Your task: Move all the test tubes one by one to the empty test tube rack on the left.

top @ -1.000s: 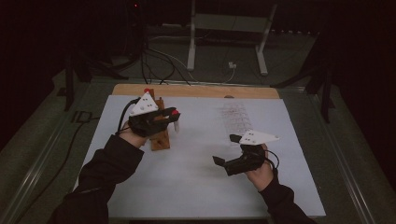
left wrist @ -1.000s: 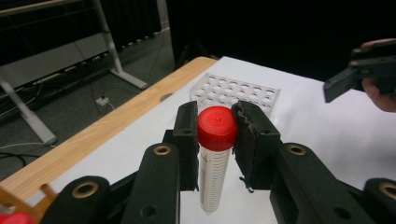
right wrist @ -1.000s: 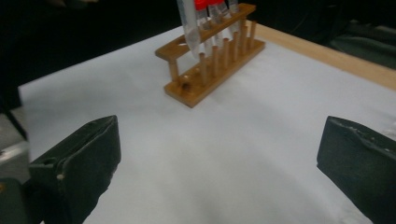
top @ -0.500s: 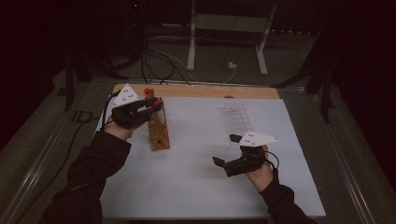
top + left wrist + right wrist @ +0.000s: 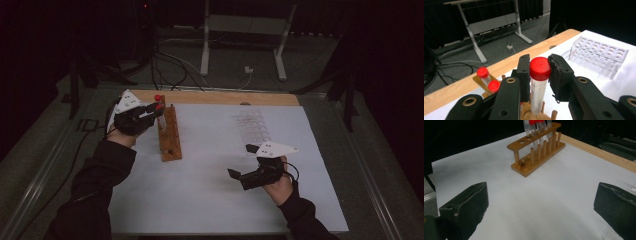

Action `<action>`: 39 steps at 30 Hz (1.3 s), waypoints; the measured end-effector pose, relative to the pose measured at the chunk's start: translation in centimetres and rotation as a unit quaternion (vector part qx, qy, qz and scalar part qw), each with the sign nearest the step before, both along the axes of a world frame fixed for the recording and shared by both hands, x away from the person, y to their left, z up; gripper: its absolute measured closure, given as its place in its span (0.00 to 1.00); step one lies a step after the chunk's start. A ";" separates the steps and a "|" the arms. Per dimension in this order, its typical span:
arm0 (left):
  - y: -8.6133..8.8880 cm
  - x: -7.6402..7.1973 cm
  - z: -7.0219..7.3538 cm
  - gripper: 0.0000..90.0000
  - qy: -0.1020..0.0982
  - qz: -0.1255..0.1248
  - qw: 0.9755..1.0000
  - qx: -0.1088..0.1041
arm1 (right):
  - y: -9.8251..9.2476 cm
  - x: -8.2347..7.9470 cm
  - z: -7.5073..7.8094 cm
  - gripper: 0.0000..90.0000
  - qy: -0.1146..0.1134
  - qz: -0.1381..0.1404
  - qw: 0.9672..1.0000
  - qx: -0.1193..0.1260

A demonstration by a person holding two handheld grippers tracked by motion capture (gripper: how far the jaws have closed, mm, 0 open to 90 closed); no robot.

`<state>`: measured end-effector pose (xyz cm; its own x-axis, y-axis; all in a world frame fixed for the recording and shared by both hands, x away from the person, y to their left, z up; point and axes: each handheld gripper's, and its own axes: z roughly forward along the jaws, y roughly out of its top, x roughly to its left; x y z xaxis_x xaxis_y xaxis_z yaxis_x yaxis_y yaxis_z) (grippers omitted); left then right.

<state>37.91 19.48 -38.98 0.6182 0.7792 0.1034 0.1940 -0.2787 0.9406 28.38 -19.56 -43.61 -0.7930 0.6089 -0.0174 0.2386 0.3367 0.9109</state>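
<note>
Left claw (image 5: 539, 75) clamped on a red-capped graduated centrifuge tube (image 5: 538, 87), pads pressing just under the cap, tube upright with its tip down among the pegs of the wooden tube rack (image 5: 168, 132). Two more red-capped tubes (image 5: 486, 78) standing at the rack's far end. Right claw (image 5: 240, 172) spread wide, holding nothing, hovering over the white surface (image 5: 210, 190) well to the right of the rack and near the clear acrylic rack (image 5: 254, 126).

Likely risks from here: tip snagging on a peg or on the rack's top rail if moved sideways before clearing it, tipping the light wooden rack or dragging it across the surface. Grip sitting high, close to the cap, so a swing could let the tube pivot or slip. Neighbouring tubes close enough to be knocked. Nothing steadying the rack.
</note>
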 end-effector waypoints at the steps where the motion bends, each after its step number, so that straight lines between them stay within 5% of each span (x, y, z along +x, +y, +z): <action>1: 0.1 0.1 -0.3 0.80 0.002 0.002 1.000 0.002 | 0.0 0.0 0.0 0.00 0.000 0.000 1.000 0.000; 19: 0.0 1.3 -4.3 0.80 0.042 0.014 0.999 0.013 | -0.2 0.1 -0.1 0.00 0.005 0.000 1.000 0.002; 39: -0.3 1.3 -5.3 0.76 0.060 0.014 0.997 0.050 | -0.4 0.1 0.0 0.00 0.005 0.001 1.000 0.004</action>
